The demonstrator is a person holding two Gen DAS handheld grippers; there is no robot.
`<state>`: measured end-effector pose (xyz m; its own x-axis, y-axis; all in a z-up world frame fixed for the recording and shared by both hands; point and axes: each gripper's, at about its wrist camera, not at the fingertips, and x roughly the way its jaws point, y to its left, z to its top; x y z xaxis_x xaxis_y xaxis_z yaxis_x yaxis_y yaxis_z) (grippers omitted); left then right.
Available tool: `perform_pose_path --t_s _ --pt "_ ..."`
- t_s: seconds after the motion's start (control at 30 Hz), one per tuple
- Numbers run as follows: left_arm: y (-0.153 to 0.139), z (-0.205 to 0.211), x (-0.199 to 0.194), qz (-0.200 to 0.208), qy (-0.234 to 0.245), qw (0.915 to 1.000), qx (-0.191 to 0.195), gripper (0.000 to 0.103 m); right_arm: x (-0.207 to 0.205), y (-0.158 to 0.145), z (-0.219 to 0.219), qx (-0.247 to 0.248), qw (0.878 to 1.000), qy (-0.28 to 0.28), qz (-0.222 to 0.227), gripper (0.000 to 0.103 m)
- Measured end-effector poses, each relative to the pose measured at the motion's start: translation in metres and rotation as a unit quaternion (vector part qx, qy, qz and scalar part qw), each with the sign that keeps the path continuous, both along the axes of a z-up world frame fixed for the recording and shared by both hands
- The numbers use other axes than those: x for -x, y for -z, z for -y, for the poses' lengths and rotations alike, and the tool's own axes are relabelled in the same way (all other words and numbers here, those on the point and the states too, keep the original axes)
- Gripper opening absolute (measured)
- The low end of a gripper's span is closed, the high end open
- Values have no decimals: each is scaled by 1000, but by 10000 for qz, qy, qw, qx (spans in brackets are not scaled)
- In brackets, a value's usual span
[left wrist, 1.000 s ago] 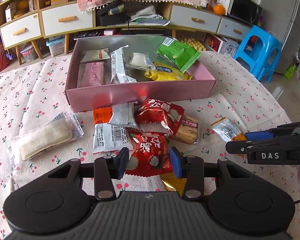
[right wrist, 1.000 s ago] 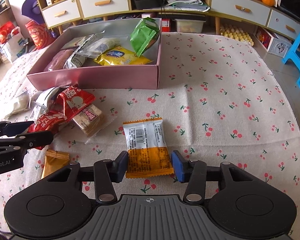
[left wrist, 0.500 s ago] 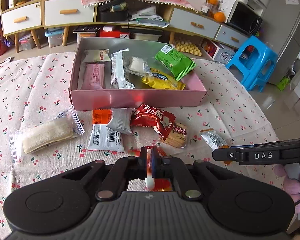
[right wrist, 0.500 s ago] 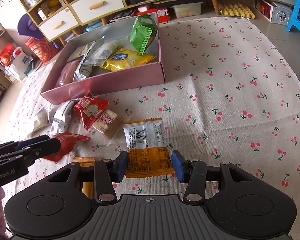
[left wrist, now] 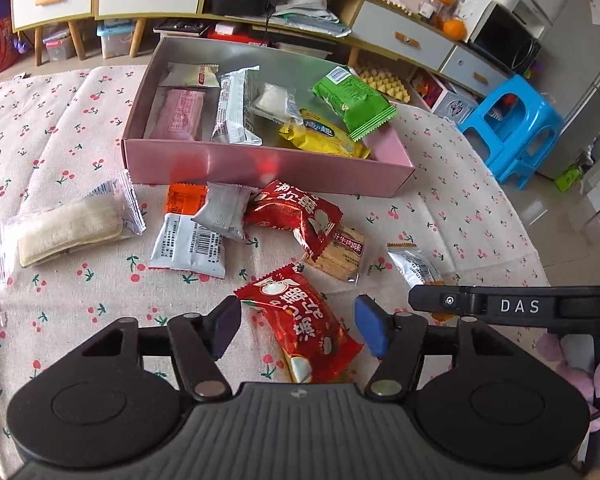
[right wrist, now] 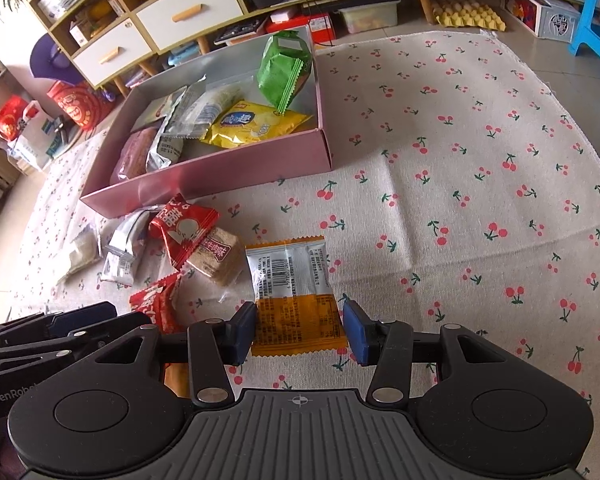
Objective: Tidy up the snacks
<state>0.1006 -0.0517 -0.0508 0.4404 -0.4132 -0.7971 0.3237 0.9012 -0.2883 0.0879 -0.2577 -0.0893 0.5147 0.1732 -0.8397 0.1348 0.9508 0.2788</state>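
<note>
A cherry-print tablecloth (right wrist: pixel 480 152) carries a pink box (left wrist: pixel 260 168) already holding a green packet (left wrist: pixel 354 100) and a yellow one (left wrist: pixel 324 138). The left gripper (left wrist: pixel 298 330), its jaws having just been opening, stands wide around a red snack packet (left wrist: pixel 308 324) without pressing it. Only the right wrist view shows the right gripper (right wrist: pixel 300 332) part-open astride an orange-and-silver packet (right wrist: pixel 292 292); whether its pads press it, I cannot tell.

Gold packet (left wrist: pixel 296 372) mostly hidden.
</note>
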Motion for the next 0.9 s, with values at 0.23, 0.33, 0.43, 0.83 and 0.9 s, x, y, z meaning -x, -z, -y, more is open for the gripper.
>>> perform_pose_path --t_s 0.23,0.33,0.43,0.83,0.9 --pt "13 17 -3 -174 -397 9987 -272 58 -2 1 -3 62 10000 1 -19 46" --pt "13 22 -1 -59 -446 9979 -461 52 -3 2 -5 106 9999 -17 -24 46" --pt "12 22 0 -24 -396 9976 -570 34 -3 1 -5 112 9999 -33 -17 46" --pt "-3 1 4 -259 -215 9993 -139 29 -8 -19 -8 -218 9996 38 189 46" --pt "-8 -3 5 -236 -215 9995 -50 29 -11 -25 -8 -310 9991 70 270 46"
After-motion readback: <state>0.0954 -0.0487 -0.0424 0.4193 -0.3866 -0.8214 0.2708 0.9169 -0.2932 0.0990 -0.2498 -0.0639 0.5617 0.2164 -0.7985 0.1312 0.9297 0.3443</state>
